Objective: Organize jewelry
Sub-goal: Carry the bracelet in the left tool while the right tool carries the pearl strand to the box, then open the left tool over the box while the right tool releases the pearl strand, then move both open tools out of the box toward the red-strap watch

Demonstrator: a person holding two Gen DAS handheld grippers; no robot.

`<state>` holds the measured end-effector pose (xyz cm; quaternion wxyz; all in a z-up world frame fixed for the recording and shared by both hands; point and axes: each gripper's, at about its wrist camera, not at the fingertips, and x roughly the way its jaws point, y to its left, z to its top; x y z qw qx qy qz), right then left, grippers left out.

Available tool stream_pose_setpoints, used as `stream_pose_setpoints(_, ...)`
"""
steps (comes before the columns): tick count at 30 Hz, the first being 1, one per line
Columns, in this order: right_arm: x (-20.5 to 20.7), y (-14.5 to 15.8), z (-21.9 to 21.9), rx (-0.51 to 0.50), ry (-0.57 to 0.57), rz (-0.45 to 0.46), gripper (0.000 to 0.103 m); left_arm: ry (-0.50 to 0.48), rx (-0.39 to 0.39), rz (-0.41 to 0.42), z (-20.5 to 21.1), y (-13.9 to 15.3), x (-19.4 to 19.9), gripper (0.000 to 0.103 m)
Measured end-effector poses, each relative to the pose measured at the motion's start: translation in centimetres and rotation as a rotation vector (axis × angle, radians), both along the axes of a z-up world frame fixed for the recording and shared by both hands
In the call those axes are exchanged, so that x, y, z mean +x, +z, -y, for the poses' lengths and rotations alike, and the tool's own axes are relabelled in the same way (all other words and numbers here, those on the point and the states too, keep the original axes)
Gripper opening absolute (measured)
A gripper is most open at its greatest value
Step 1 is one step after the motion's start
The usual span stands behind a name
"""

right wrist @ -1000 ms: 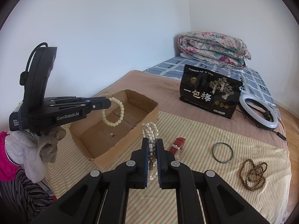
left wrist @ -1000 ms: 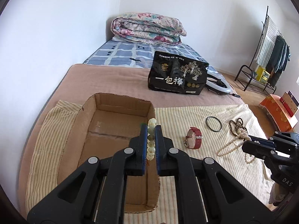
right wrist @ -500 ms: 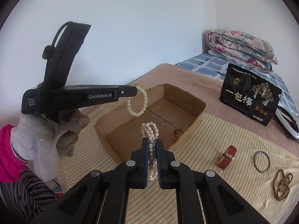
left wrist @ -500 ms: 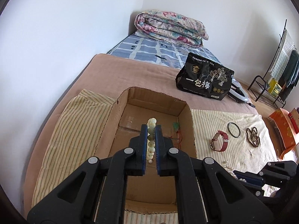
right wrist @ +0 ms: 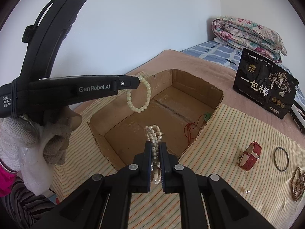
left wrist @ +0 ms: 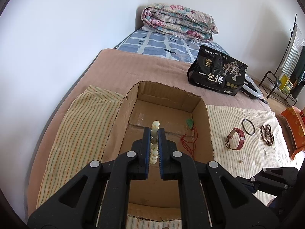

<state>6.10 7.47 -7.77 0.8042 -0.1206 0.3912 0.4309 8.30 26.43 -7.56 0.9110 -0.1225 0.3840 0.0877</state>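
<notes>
At the centre of both views sits an open cardboard box (left wrist: 122,126) on a striped cloth (left wrist: 80,133) spread over a bed. Inside the box, toward its right wall in the left wrist view, lies a red cord with a green pendant (left wrist: 189,133); the rest of the floor is bare cardboard. The left gripper (left wrist: 154,133) is clamped narrow on a pale bead bracelet (right wrist: 140,97), which in the right wrist view hangs as a loop from the fingertips above the box's far left part. The right gripper (right wrist: 154,148) at lower centre pinches a bunched pearl necklace (right wrist: 153,133), held over the box's near edge. On the cloth to the right of the box, outside it, lie a red-strapped watch (right wrist: 249,155), a thin dark bangle (right wrist: 281,158) and brown prayer beads (right wrist: 297,183). A black printed bag (left wrist: 217,74) stands beyond the box in the upper right, with a folded quilt (left wrist: 179,22) farther back.
</notes>
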Motion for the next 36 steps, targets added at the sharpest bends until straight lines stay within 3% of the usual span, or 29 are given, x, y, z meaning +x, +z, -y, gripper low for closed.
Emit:
stream_pose_setpoints(4, -0.2, 0.2, 0.0, 0.005, 0.002, 0.009, 0.009, 0.013, -0.004, -0.015, -0.1, -0.2, 0.2, 0.005)
stream_pose_setpoints(6, -0.4, 0.5, 0.1, 0.011, -0.004, 0.030, 0.034, 0.017, -0.009, -0.018, -0.2, -0.2, 0.2, 0.006)
stream_pose_setpoints(7, -0.6, 0.7, 0.2, 0.015, -0.003, 0.039, 0.037, 0.018, -0.006, -0.020, -0.2, -0.2, 0.2, 0.006)
stream_pose_setpoints(10, -0.9, 1.1, 0.2, 0.017, 0.000, 0.059, 0.052, 0.022, 0.007, -0.012, 0.0, -0.1, 0.1, 0.034)
stream_pose_setpoints(11, -1.1, 1.2, 0.3, 0.019, -0.004, 0.068, 0.062, 0.024, 0.012, -0.004, 0.1, 0.0, 0.0, 0.043)
stream_pose_setpoints(13, -1.2, 1.3, 0.4, 0.023, -0.009, 0.079, 0.071, 0.023, 0.020, 0.004, 0.4, 0.2, 0.0, 0.043)
stream_pose_setpoints(32, -0.9, 2.2, 3.7, 0.020, -0.082, 0.123, 0.098, 0.003, 0.027, 0.046, 2.6, 1.8, 0.1, 0.043)
stream_pose_setpoints(36, -0.3, 2.4, 5.3, 0.028, -0.124, 0.114, 0.103, 0.001, 0.023, 0.056, 3.8, 2.1, 0.3, 0.064)
